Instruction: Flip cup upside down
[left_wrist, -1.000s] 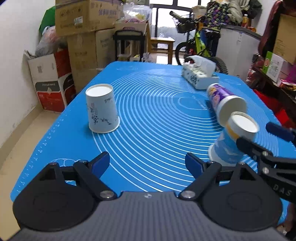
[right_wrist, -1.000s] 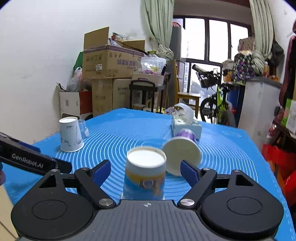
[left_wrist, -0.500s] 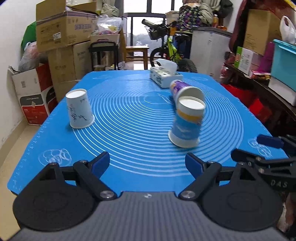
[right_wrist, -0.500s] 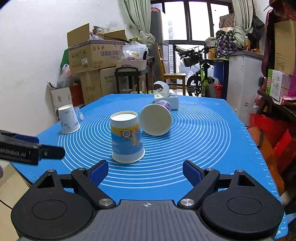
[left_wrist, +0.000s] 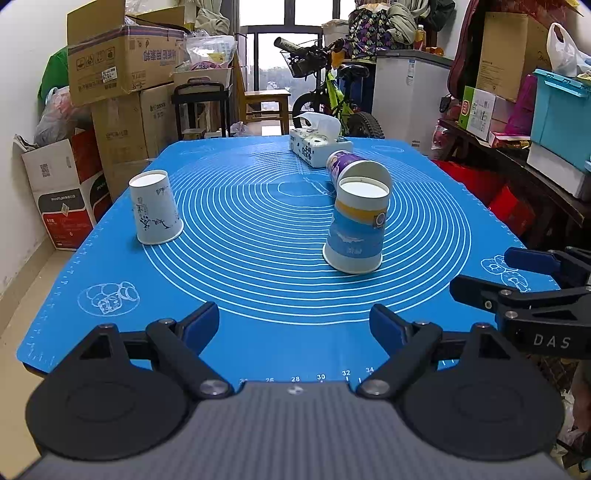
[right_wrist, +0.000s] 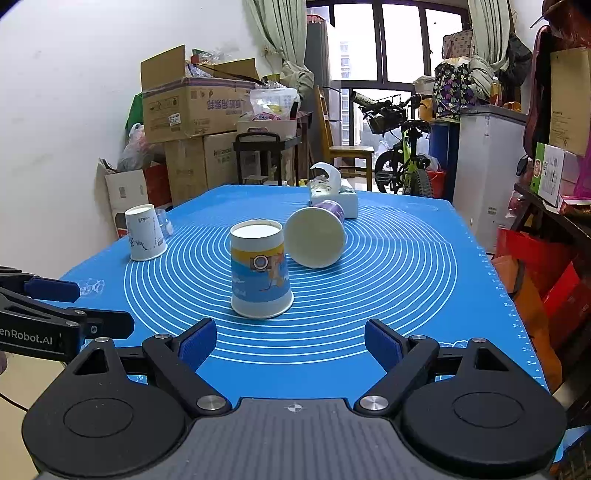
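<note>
A blue and yellow paper cup (left_wrist: 356, 225) stands upside down, base up, on the blue mat (left_wrist: 258, 302); it also shows in the right wrist view (right_wrist: 260, 273). A purple cup (left_wrist: 351, 166) lies on its side just behind it, also in the right wrist view (right_wrist: 316, 234). A white cup (left_wrist: 155, 212) stands upside down at the left, also in the right wrist view (right_wrist: 144, 232). My left gripper (left_wrist: 293, 326) is open and empty near the mat's front edge. My right gripper (right_wrist: 290, 339) is open and empty, short of the blue cup.
A tissue box (left_wrist: 314, 146) sits at the mat's far end. Stacked cardboard boxes (left_wrist: 122, 74) stand at the left, a bicycle (left_wrist: 332, 103) behind the table, and shelves with boxes (left_wrist: 517, 122) at the right.
Both grippers have pulled back toward the front edge of the mat. The blue and yellow cup, earlier between the right gripper's fingers, now stands free on the mat.
</note>
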